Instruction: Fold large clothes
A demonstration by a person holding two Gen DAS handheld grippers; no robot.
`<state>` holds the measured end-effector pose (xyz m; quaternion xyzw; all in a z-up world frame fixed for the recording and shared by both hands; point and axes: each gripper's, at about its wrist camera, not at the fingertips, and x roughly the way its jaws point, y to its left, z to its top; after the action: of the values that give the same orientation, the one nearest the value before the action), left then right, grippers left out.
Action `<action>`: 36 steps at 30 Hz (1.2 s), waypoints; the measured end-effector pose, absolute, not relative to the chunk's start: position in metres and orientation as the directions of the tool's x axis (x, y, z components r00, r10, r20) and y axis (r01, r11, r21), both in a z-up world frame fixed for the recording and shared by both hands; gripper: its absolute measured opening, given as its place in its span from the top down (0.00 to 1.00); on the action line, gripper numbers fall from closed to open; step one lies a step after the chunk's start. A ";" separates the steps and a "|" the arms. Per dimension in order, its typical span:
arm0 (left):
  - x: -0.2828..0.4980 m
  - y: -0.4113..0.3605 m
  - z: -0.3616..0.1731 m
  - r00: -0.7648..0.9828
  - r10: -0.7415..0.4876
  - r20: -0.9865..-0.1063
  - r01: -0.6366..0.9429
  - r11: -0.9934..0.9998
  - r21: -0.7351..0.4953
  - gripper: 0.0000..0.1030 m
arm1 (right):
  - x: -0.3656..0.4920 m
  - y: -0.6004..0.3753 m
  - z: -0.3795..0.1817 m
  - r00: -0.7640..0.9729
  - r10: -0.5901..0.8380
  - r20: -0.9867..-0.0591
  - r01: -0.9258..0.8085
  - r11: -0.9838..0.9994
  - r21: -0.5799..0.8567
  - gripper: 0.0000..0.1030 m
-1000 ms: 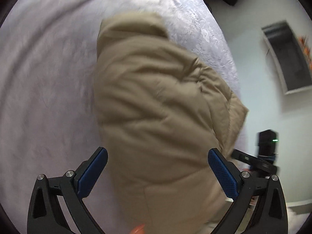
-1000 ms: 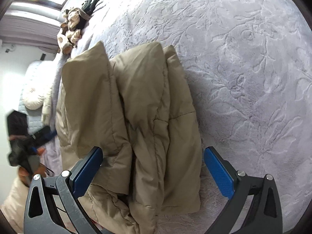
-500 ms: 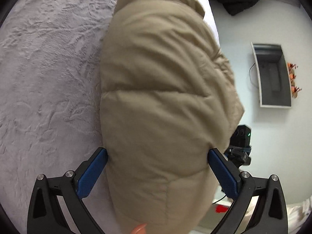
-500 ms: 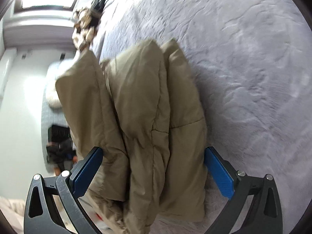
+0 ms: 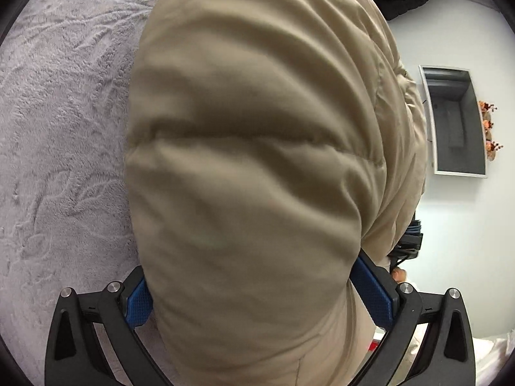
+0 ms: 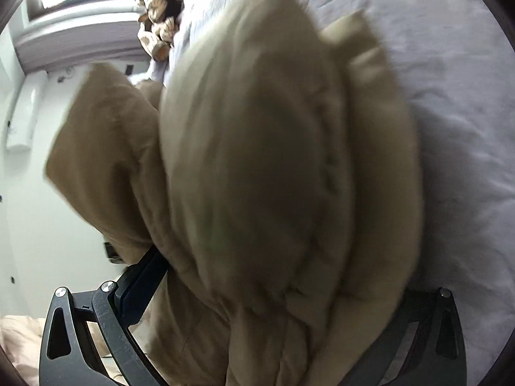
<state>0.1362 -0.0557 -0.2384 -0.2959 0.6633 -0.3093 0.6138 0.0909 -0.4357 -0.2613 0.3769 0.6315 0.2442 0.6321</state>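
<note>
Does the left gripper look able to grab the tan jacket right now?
Probably yes: the tan jacket already bulges between the left gripper's open blue pads, with nothing else in the way.

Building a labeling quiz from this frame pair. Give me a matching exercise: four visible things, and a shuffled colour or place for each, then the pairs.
Column 1:
1. puffer jacket
2. bed cover
3. pads of the left tool
4. stuffed toy

Column 2:
A. blue
B. pale grey, embossed leaf pattern
C. at the far end of the bed, near the window
D. tan, quilted, bulging between the fingers

Pairs: 1-D, 2-B, 3-A, 4-C
</note>
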 end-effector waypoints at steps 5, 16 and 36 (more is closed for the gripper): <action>0.129 -0.078 -0.216 -0.032 -0.725 -0.688 0.031 0.687 -0.726 0.06 | 0.092 -0.429 -0.259 0.093 0.754 -0.651 0.208 0.624 0.753 0.16; 0.121 -0.045 -0.157 0.077 -0.752 -0.655 0.095 0.660 -0.746 0.14 | 0.087 -0.383 -0.208 0.177 0.760 -0.625 0.124 0.613 0.780 0.43; 0.204 0.175 -0.183 0.195 -0.641 -0.742 0.029 0.760 -0.649 0.14 | 0.184 -0.108 -0.278 0.177 0.775 -0.606 0.095 0.600 0.794 0.37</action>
<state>0.2036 0.1750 -0.1829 -0.2588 0.5912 -0.2297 0.7285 0.1837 -0.1083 -0.2782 0.3689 0.5896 0.2529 0.6725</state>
